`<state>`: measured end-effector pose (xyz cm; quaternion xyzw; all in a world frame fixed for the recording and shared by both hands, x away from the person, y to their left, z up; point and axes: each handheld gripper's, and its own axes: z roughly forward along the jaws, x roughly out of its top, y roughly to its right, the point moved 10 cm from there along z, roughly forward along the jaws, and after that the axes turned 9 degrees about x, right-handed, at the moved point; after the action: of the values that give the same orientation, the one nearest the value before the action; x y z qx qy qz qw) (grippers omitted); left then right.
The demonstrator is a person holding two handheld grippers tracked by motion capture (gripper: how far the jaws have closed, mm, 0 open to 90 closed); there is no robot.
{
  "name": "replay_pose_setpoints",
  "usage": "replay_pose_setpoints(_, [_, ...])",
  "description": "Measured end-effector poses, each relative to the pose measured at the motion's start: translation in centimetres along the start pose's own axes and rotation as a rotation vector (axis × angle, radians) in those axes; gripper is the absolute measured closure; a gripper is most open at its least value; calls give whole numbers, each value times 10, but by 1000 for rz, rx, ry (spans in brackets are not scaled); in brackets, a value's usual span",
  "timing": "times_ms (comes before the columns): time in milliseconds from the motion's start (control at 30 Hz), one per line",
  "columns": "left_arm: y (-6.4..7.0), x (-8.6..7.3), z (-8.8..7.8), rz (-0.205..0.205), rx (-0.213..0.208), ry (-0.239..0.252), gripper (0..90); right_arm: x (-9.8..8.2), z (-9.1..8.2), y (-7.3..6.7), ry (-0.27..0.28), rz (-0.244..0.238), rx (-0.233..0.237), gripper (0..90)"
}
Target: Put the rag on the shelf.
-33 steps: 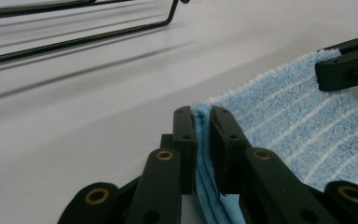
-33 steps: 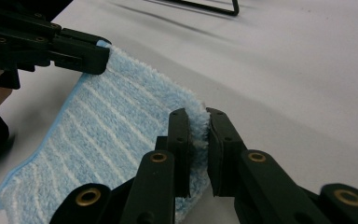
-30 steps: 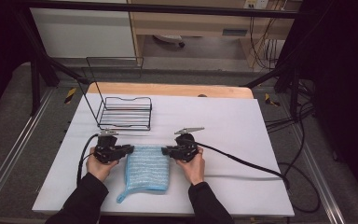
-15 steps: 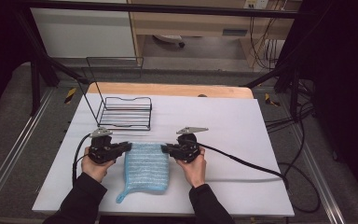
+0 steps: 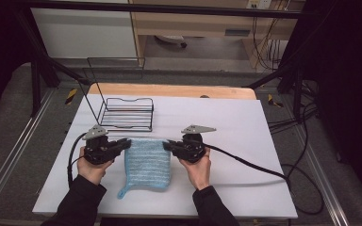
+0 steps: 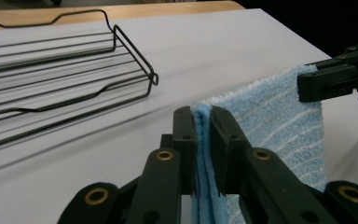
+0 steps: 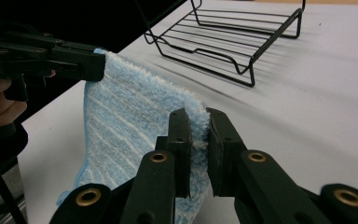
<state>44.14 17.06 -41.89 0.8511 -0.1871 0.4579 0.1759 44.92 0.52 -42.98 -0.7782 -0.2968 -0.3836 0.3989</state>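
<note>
My left gripper [image 5: 126,142] and right gripper [image 5: 168,145] each pinch a top corner of the blue towel [image 5: 147,162], mid-frame

— What differs from a second ago?

— The blue towel [image 5: 147,162] lay flat on the white table [image 5: 245,127] then. Now its far edge is raised, stretched between the left gripper [image 5: 124,142] and the right gripper [image 5: 168,145].

— And the grippers themselves?

— Both have lifted a little and moved slightly towards the wire rack [image 5: 122,113]. The left gripper's jaws are now clamped on the towel's far left corner, the right gripper's on the far right corner.

— The rest of the towel?

— Its near part hangs down to the table, where before it lay spread out.
</note>
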Motion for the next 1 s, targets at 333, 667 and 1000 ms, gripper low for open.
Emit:
replay_pose_setpoints(333, [-3, 17, -19, -6, 5, 74, 806, 20, -4, -15, 49, -57, -2, 814])
replay_pose_setpoints(667, [-4, 34, -38, -8, 11, 145, 806, 43, -7, -29, 103, -111, -4, 814])
replay_pose_setpoints(1000, [-11, 51, -52, -3, 33, 209, 806, 63, -8, -42, 160, -160, -6, 816])
